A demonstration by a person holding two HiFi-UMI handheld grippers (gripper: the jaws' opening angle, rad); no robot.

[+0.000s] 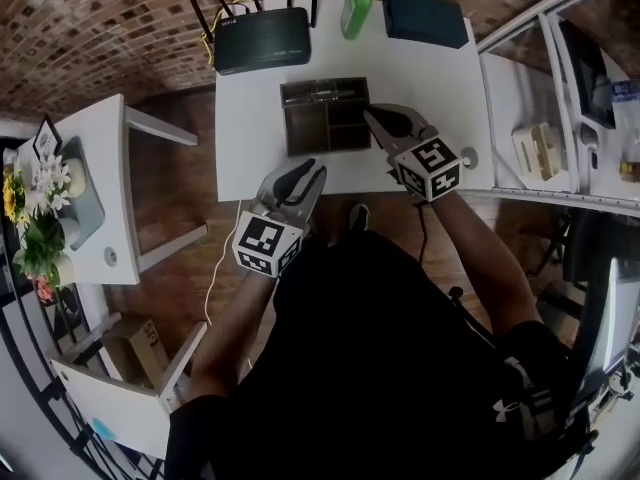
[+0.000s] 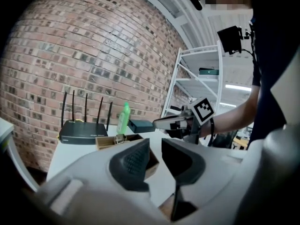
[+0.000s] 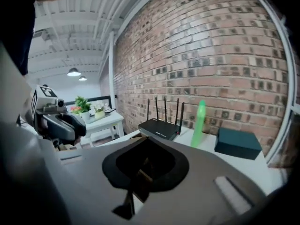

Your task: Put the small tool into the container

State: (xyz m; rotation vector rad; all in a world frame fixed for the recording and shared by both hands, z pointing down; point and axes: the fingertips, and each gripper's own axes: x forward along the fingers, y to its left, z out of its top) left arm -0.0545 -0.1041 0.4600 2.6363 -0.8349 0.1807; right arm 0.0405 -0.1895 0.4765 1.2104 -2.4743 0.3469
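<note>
The brown wooden container (image 1: 292, 118) stands in the middle of the white table (image 1: 250, 118). In its back compartment lies a small metallic tool (image 1: 325, 91), which sticks up above the rim in the left gripper view (image 2: 119, 138). My right gripper (image 1: 373, 117) hovers just off the container's right side, its jaws shut together (image 3: 143, 167) with nothing between them. My left gripper (image 1: 308, 174) hangs at the table's front edge, below the container. Its pads stand apart (image 2: 155, 147) and hold nothing.
Along the table's back edge stand a black router (image 1: 262, 38), a green bottle (image 1: 356, 6) and a dark teal box (image 1: 427, 16). A white side table (image 1: 110, 218) with flowers (image 1: 35, 208) is at the left, white shelving (image 1: 560, 118) at the right.
</note>
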